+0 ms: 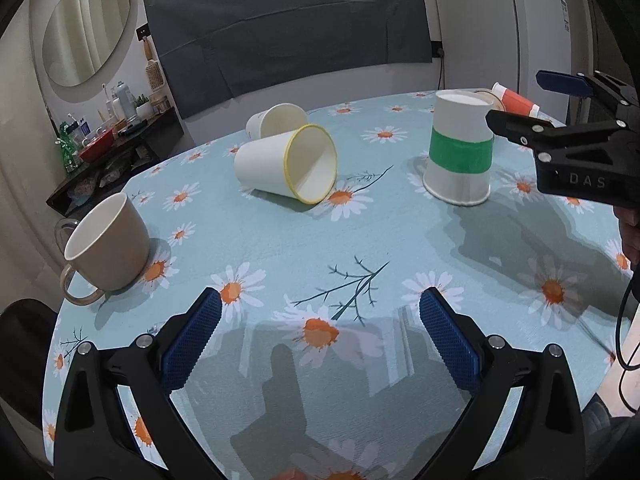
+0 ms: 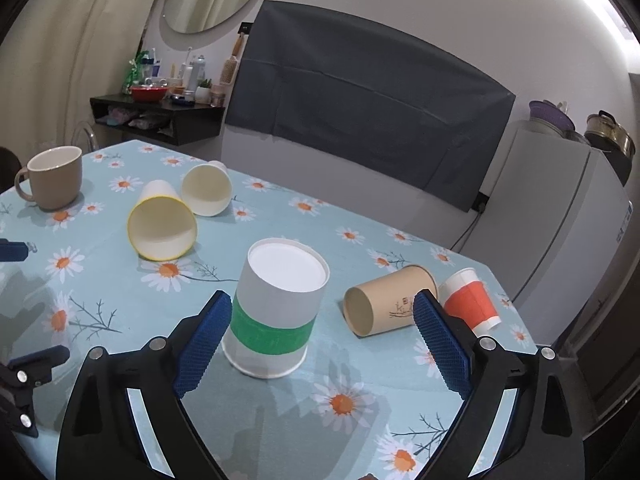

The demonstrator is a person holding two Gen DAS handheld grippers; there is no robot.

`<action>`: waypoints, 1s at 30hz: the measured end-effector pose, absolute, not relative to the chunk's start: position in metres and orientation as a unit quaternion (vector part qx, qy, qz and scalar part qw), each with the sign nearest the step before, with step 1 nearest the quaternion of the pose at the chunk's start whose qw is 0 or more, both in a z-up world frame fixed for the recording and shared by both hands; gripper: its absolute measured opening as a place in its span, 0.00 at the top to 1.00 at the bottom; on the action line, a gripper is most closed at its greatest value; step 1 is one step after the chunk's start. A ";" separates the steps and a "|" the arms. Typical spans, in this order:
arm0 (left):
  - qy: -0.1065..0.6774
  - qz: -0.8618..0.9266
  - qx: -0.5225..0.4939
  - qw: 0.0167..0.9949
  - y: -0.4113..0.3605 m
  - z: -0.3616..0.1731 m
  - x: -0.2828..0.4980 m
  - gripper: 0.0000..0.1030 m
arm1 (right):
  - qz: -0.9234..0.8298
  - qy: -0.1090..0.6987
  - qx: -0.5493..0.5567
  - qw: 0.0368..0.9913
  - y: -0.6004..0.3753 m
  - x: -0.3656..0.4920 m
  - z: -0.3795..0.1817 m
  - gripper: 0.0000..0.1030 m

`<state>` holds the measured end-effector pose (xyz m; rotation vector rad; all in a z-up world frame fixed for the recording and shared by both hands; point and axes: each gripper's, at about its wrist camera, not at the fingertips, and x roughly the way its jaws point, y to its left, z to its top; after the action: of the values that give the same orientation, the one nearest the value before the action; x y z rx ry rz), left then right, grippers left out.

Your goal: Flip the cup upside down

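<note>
The white paper cup with a green band [image 2: 276,308] stands upside down on the bench [image 1: 280,240], its wide rolled rim flat on the cloth and its closed round base turned upward. The bench is covered with a light blue cloth printed with white daisies and thin dark twigs.

The right tongs [image 2: 322,340] are spread wide and hold nothing. The left blue ribbed pad is just beside the green band; I cannot tell if it touches. The right pad is well apart from the cup, in front of a tan paper cup [image 2: 386,306] lying on its side. Just beyond it lies a small orange and white ribbed paper cup [image 2: 470,304], also tipped over.

The left tongs [image 1: 320,338] are wide too, empty, and hang over bare cloth near the bench edge — their pads have the same blue, finely ridged texture.

Further left, a white paper cup with a yellow rim [image 1: 286,164] lies on its side, its mouth open toward the camera, and a plain cream paper cup [image 1: 276,120] lies just behind it. A smooth beige ceramic mug [image 1: 108,244] with a loop handle stands upright near the left edge of the bench.
</note>
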<state>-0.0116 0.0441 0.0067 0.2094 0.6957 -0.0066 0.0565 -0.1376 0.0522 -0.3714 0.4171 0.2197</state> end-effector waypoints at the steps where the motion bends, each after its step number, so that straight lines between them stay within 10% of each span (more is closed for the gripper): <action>1: 0.337 -0.002 0.102 0.936 0.040 0.009 -0.010 0.06 | 0.108 0.204 -0.179 0.956 -0.142 0.055 0.054 0.13; 30: 0.292 0.046 0.020 0.955 -0.045 0.013 0.012 0.06 | 0.117 0.280 -0.027 0.952 -0.248 0.060 0.016 0.10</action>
<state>0.0124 -0.0450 0.0125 0.0408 0.5925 0.0930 0.0598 -0.2485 0.0165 -0.0539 0.5692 0.2380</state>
